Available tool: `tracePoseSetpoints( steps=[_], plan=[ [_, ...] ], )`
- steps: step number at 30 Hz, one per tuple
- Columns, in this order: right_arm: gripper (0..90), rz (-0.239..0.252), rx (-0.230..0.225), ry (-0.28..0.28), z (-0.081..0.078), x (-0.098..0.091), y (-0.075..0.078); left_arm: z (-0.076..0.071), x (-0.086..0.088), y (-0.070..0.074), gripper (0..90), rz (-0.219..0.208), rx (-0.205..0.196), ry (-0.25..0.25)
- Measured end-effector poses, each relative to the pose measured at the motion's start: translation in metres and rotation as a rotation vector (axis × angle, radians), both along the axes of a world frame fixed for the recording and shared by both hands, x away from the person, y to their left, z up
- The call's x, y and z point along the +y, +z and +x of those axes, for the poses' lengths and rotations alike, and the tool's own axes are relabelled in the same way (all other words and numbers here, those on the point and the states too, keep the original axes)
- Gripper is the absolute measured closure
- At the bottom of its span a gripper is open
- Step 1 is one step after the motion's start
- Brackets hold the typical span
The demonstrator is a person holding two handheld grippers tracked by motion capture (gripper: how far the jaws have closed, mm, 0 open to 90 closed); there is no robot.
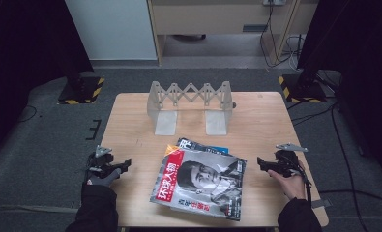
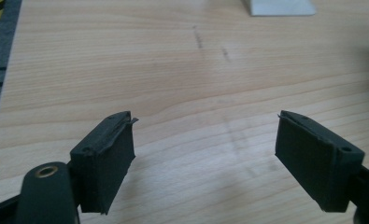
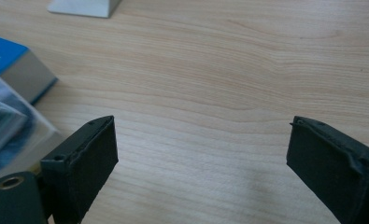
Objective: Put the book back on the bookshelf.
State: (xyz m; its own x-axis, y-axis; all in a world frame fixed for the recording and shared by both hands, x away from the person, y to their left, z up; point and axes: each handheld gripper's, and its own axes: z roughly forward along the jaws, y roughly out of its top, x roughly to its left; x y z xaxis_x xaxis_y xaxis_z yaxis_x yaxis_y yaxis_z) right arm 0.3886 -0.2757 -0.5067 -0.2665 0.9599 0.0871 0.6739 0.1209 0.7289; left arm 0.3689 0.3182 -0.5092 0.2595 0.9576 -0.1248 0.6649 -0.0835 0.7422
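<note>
From the high view, I hold my left hand-held gripper [image 1: 123, 166] at about 8 o'clock on the worktop [image 1: 130, 125], its jaws spread and pointing toward the middle, nothing between them. My right hand-held gripper [image 1: 261, 163] sits at about 4 o'clock, jaws likewise released and pointing inward. Between the two, from the centre down toward 6 o'clock, lies the magazine [image 1: 200, 183], flat and slightly skewed, on top of other magazines [image 1: 193, 144] whose edges stick out at its 12 o'clock side. Neither hand-held gripper touches the pile; each is just beside it, with bare wood in between. At 12 o'clock stands a folding rack [image 1: 191, 104], upright, well apart from the pile.

In the left gripper view, my left hand-held gripper [image 2: 205, 140] has its two black pads wide apart over bare worktop [image 2: 173, 70]. A foot of the rack [image 2: 280, 7] shows at about 1 o'clock, far off.

In the right gripper view, my right hand-held gripper [image 3: 201, 149] is open too, with only wood grain between the pads. The pile's edge [image 3: 14, 107] comes in at 9 o'clock, close by my left-hand jaw; whether it touches that jaw I cannot tell. A rack foot [image 3: 84, 7] sits at 11 o'clock.
</note>
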Motion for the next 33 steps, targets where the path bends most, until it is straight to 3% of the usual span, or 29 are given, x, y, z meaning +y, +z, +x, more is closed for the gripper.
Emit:
tracePoseSetpoints(
  steps=[2, 4, 8, 11, 17, 26, 33],
  plan=[
    [9.3, 0.038, 0.003, 0.0, -0.006, 0.001, 0.009, -0.002, -0.004, 0.003, 18.8, -0.024, -0.012, -0.017],
    [9.3, 0.044, -0.006, 0.005, -0.008, 0.002, 0.012, -0.005, -0.007, 0.007, 18.8, -0.033, -0.017, -0.039],
    [9.3, 0.042, -0.002, 0.038, -0.013, 0.008, 0.019, -0.012, -0.012, 0.015, 19.0, -0.09, -0.013, -0.054],
    [9.3, 0.082, -0.017, 0.059, -0.02, 0.013, 0.028, -0.017, -0.016, 0.021, 19.7, -0.092, -0.031, -0.068],
    [9.3, 0.118, -0.05, 0.081, -0.028, 0.02, 0.038, -0.03, -0.026, 0.03, 19.9, -0.121, -0.056, -0.1],
    [9.0, 0.126, -0.067, 0.152, -0.046, 0.041, 0.047, -0.053, -0.052, 0.036, 20.8, -0.157, -0.042, -0.189],
    [9.2, 0.134, -0.034, 0.192, -0.056, 0.055, 0.044, -0.067, -0.066, 0.036, 21.6, -0.173, -0.016, -0.245]
  ],
)
